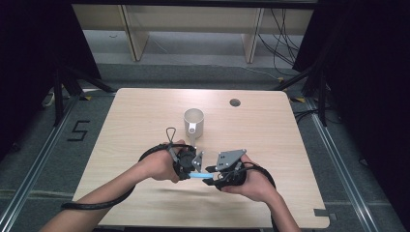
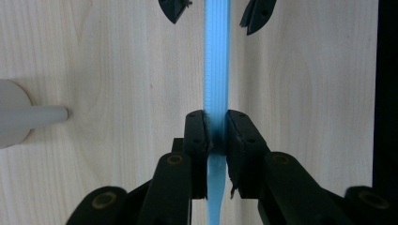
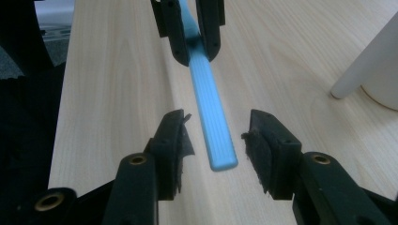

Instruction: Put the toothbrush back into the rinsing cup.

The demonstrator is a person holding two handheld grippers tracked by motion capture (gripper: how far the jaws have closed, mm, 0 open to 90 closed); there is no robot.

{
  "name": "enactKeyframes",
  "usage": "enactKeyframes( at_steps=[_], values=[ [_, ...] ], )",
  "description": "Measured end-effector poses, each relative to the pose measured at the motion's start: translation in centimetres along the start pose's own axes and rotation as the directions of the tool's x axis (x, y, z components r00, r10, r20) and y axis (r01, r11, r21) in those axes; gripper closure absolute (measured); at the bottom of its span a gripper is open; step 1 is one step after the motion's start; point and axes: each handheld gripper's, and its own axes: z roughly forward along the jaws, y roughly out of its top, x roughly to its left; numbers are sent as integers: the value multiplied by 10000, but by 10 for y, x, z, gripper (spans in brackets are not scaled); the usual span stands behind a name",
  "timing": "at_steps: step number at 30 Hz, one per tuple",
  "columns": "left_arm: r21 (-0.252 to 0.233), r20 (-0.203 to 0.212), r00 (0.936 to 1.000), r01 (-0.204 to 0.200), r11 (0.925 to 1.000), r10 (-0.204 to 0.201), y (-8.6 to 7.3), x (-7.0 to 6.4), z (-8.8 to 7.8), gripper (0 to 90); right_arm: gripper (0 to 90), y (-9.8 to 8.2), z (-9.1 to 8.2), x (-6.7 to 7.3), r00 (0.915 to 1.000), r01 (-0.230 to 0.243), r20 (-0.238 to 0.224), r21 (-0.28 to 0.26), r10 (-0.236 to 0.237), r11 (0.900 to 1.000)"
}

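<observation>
The blue ribbed handle [image 2: 216, 65] hangs level over the near middle of the table [image 1: 270, 130], clamped between the pads of the left gripper [image 2: 216, 131]. Its free end lies between the parted jaws of the right gripper [image 3: 217, 140], untouched. No writing shows on it. A white mug [image 1: 194, 123] stands behind. The pale wood table has a round cable hole [image 1: 235, 102]; a "5" [image 1: 79, 130] marks the grey floor.

The blue handle [image 3: 213, 112] ends between the right gripper's [image 3: 217, 143] parted jaws.
</observation>
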Motion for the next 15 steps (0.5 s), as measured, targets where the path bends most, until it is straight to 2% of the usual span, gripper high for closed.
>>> enactKeyframes(
  at_steps=[3,5,6,8,9,10,11,15],
  values=[
    [-26,29,10000,-44,10000,44,1,0,0,785,591,0,1,-1,9998,220,-13,-59,-220,9997],
    [-36,49,10000,-72,10000,72,2,0,1,784,607,0,2,0,10000,-1,-99,1,1,10000],
    [-44,46,10000,-73,10000,73,2,0,1,784,612,0,3,-1,9998,211,-64,-25,-211,9998],
    [-32,42,10000,-59,10000,60,2,0,0,784,628,-1,3,0,9999,-10,-154,11,11,10000],
    [-49,37,10000,-64,10000,64,2,0,0,784,637,-1,3,0,9999,1,-148,-7,-1,10000],
    [-59,50,10000,-70,10000,70,2,0,0,784,647,-1,4,-1,9997,213,-122,-97,-214,9997],
    [-67,58,10000,-72,10000,72,2,0,0,784,651,-1,3,0,9999,10,-168,-60,-11,10000],
    [-109,90,9999,-95,9999,96,3,-1,0,784,676,0,4,-1,9997,245,-94,-132,-246,9996]
  ],
)
